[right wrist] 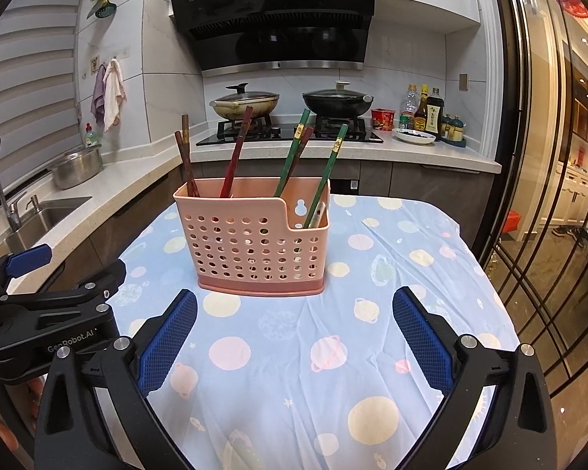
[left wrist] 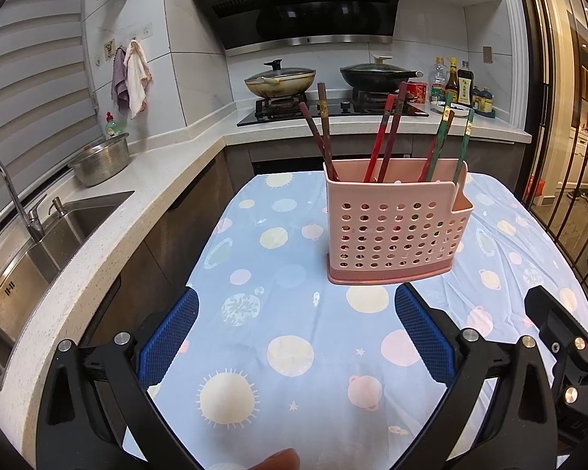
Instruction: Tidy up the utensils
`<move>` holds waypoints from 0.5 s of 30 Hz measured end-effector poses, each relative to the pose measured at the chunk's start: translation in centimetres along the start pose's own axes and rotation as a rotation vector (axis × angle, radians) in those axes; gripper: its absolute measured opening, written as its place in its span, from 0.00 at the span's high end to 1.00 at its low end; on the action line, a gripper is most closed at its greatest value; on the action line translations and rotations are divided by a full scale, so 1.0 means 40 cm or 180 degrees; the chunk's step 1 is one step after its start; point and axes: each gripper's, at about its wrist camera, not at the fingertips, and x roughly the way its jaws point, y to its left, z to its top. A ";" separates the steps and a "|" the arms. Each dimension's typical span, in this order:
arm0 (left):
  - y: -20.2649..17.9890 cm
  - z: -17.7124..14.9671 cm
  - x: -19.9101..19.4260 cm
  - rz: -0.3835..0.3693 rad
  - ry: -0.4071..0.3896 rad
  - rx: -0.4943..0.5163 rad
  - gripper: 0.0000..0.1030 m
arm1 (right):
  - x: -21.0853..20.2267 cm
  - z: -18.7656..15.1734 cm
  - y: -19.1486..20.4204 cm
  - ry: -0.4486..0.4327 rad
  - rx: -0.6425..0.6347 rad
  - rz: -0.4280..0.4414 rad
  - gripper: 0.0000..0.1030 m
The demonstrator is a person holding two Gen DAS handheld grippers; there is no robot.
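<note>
My left gripper point(left wrist: 296, 333) has its jaws wide apart with nothing between them, and my right gripper point(right wrist: 294, 333) is the same, both hovering low over the planet-print tablecloth point(left wrist: 294, 352). The pink perforated utensil caddy point(right wrist: 254, 235) stands upright just above the middle of both views, on the cloth and well clear of my blue pads point(right wrist: 168, 340).

The chopsticks already stand inside it, leaning in loose groups: a dark brown pair point(right wrist: 185, 156) at its left end, red ones point(left wrist: 384, 137) near the middle, and green ones point(right wrist: 294, 152) to the right, with one green stick point(right wrist: 331, 168) dropped into the lower side pocket beside something pale I cannot identify. No utensil lies loose on the cloth that I can see, so I judge the sorting to be nearly or fully done; what is left, if anything, is matching that stray green stick with its fellows.

To do that well, I would have my right gripper come from above and pinch the stick high on its shaft, near the gold band, lifting straight along its lean so it does not lever the light caddy over. My left gripper could steady the caddy's left wall meanwhile. The sticks are thin and smooth, so the pads should close squarely across the shaft.
</note>
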 end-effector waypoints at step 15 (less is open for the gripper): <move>-0.012 -0.014 0.005 0.0010 0.0035 0.0021 0.07 | 0.010 -0.014 0.003 0.0073 0.0018 0.0024 0.06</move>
